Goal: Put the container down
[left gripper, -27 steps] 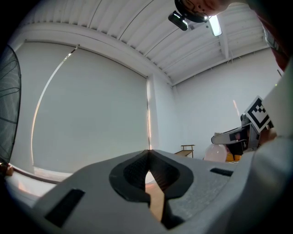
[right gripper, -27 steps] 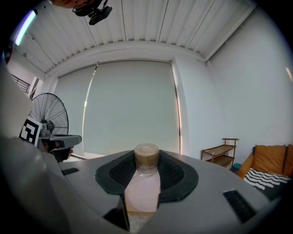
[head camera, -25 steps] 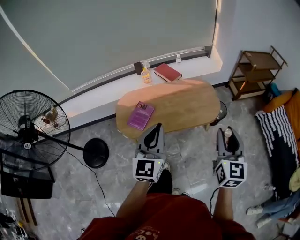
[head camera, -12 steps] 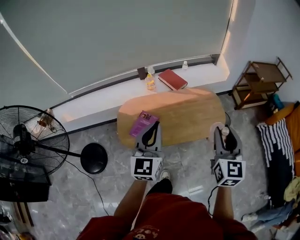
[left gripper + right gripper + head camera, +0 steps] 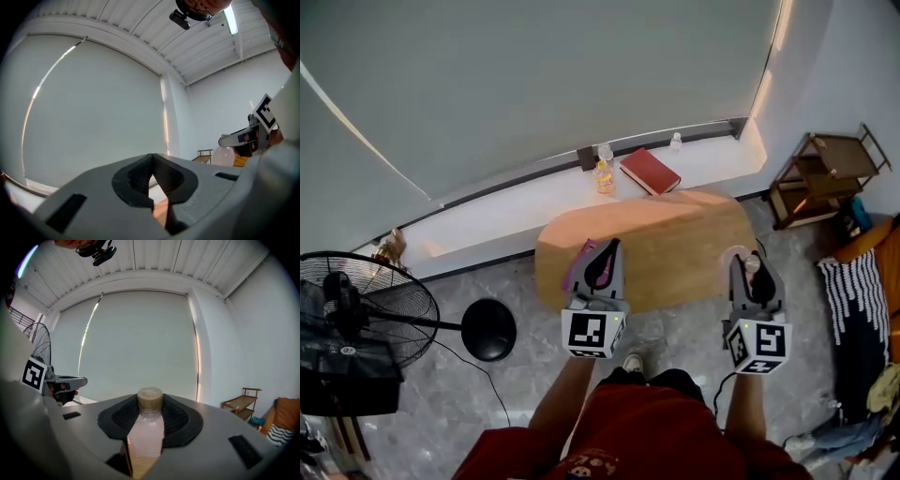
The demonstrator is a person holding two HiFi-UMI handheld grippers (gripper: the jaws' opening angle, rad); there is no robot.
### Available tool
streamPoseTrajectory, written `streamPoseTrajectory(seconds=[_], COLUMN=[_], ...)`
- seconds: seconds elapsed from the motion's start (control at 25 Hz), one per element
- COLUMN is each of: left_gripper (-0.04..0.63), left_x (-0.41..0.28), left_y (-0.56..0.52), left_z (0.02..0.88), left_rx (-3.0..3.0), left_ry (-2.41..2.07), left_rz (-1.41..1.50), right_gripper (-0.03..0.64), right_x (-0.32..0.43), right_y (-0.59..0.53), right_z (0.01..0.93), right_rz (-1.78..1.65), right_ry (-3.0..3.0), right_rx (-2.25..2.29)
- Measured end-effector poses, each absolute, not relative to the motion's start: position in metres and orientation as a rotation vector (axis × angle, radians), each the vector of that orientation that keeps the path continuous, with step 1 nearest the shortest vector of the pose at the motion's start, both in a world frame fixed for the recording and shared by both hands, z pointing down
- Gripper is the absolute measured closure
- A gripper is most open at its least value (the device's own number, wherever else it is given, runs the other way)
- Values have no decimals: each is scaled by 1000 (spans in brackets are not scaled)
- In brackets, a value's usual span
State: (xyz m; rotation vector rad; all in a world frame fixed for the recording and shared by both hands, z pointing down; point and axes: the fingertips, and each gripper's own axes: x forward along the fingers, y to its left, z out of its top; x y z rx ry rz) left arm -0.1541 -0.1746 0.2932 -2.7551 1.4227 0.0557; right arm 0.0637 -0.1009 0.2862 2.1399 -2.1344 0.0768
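Observation:
My right gripper (image 5: 748, 262) is shut on a clear plastic container (image 5: 739, 258) with a tan cap. In the right gripper view the container (image 5: 146, 432) stands upright between the dark pads, its cap level with the tips of the right gripper (image 5: 150, 404). It is held in the air over the near right edge of the oval wooden table (image 5: 675, 234). My left gripper (image 5: 607, 249) hovers over the table's near left edge. In the left gripper view the left gripper (image 5: 151, 174) is shut with nothing in it.
A purple book (image 5: 574, 267) lies on the table, partly hidden by the left gripper. A red book (image 5: 650, 171) and small bottles (image 5: 603, 174) sit on the window sill. A standing fan (image 5: 356, 319) is at the left, a wooden shelf (image 5: 820, 173) at the right.
Both grippers have come forward to the table, from over the floor to over its near edge. The container stays gripped in the right one.

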Motion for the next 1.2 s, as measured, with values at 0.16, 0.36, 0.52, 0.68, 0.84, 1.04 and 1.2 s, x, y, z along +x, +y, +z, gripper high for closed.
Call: streamPoseTrajectory(seconds=[0.16,0.36,0.52,0.68,0.84,1.04,1.2], left_gripper=[589,591,591,590,589,590,590], left_x=[-138,-98,-53,-2,42,84,108], left_y=[-197,-225,-251,-274,-294,-306,-312], left_z=[296,305,309,311,318,329,339], left_rx=[-2773,-2786,-2810,-2826,-2850,-2876,-2890], left_ry=[1396,1375,1352,1315,1290,1252,1241], left_rz=[53,39,51,53,50,18,-18], right_gripper=[479,479,479,479,479,479,479], right_x=[79,119,161,207,244,280,301], right_y=[-119,-144,-175,-199,-216,-223,-227], right_z=[288,301,308,312,321,334,343], right_rz=[80,101,120,132,150,188,212], right_ry=[-2117,-2102,-2100,-2092,-2074,-2047,-2029], right_rx=[2162,2179,2175,2175,2174,2184,2194])
